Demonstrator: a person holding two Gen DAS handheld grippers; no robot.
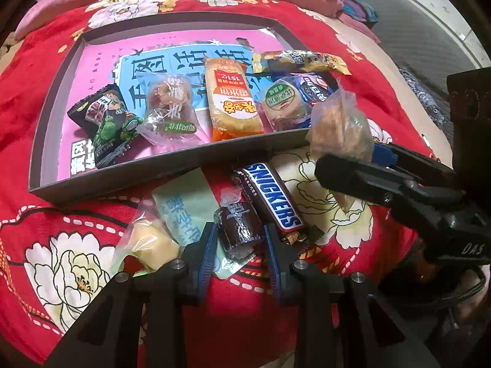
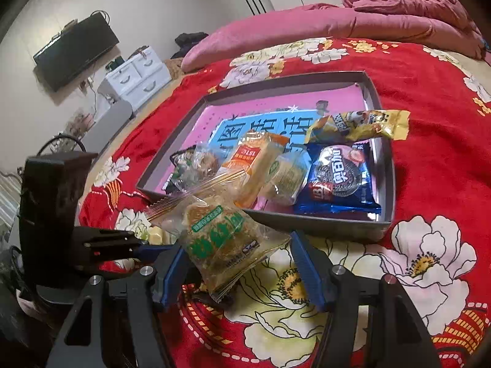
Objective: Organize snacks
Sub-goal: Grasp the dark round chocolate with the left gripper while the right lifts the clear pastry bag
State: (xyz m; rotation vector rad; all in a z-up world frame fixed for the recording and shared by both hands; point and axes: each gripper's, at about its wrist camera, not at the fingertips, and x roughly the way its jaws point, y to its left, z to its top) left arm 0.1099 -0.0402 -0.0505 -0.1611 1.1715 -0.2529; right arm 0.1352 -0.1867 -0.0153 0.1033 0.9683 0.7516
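black hand-held gripper (image 1: 237, 239), blue pads (image 1: 206, 253)

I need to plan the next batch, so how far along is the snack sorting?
Done: about seven packs lie in the grey box, among them the orange rice cracker and the blue cookie pack.
In hand: the left gripper is closed on a dark wrapped candy; the right gripper holds a clear cake pack near the box.
Left on the bedspread: the Snickers bar, a pale green sachet, a yellow pastry.
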